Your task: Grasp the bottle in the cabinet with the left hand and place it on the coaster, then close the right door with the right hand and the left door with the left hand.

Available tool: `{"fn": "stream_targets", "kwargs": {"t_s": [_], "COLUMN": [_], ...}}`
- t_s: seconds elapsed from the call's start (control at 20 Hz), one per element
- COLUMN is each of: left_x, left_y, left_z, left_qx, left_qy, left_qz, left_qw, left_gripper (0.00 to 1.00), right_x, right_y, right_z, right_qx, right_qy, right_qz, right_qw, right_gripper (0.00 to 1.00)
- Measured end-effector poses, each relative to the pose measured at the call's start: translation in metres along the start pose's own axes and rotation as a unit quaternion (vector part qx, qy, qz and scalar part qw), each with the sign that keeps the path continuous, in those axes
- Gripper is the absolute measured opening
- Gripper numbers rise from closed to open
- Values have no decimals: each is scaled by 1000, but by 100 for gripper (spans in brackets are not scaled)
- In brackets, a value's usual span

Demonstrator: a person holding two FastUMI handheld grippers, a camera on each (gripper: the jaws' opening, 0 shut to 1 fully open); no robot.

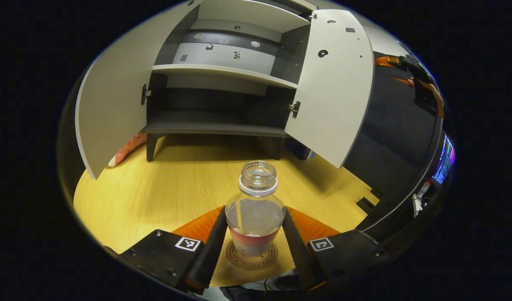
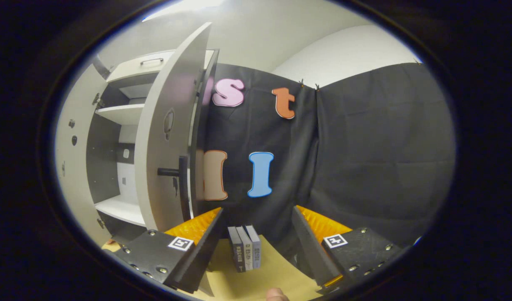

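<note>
Two doors open; bottle [image 1: 256, 211] on coaster [image 1: 252, 256], left gripper [image 1: 254, 246] fingers flanking, grip indeterminate; right gripper [image 2: 256, 246] spread, empty.

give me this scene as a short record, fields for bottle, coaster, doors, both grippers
bottle: clear, uncapped bottle upright on the coaster
coaster: round coaster on the wooden table
doors: left door and right door both open
left gripper: left gripper has its jaws around the bottle, contact unclear
right gripper: right gripper open, holding nothing, near the right door's handle
</note>
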State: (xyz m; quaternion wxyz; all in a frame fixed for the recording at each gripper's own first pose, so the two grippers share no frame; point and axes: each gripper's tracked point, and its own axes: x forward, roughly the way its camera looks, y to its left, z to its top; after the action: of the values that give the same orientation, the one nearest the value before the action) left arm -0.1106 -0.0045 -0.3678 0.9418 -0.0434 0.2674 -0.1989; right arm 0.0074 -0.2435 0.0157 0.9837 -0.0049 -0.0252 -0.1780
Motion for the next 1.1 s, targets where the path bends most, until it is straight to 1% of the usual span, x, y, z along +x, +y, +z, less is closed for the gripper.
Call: {"fn": "stream_targets", "kwargs": {"t_s": [0.15, 0.2, 0.25, 0.4, 0.75, 1.1], "left_x": [-2, -3, -3, -4, -3, -2], "left_y": [-2, -3, -4, -8, -6, -12], "left_z": [-3, -4, -4, -12, -14, -10], "left_qx": [8, 11, 14, 15, 45, 55], "left_qy": [11, 14, 14, 31, 48, 47], "left_qz": [1, 1, 1, -5, 12, 1], "left_qw": [1000, 1000, 1000, 999, 998, 997], "left_gripper": [79, 80, 80, 82, 82, 83], "right_x": [-2, -3, -4, -6, -8, -6], "right_y": [-5, -6, -7, -9, -9, -9], "right_z": [-3, -5, -5, -5, -8, -9], "right_qx": [14, 16, 19, 28, 54, 59], "right_qy": [2, 4, 4, 4, 5, 4], "right_qz": [-5, -6, -7, -8, -8, -8], "right_qw": [1000, 1000, 1000, 1000, 999, 998], "right_gripper": [97, 94, 97, 97, 97, 98]}}
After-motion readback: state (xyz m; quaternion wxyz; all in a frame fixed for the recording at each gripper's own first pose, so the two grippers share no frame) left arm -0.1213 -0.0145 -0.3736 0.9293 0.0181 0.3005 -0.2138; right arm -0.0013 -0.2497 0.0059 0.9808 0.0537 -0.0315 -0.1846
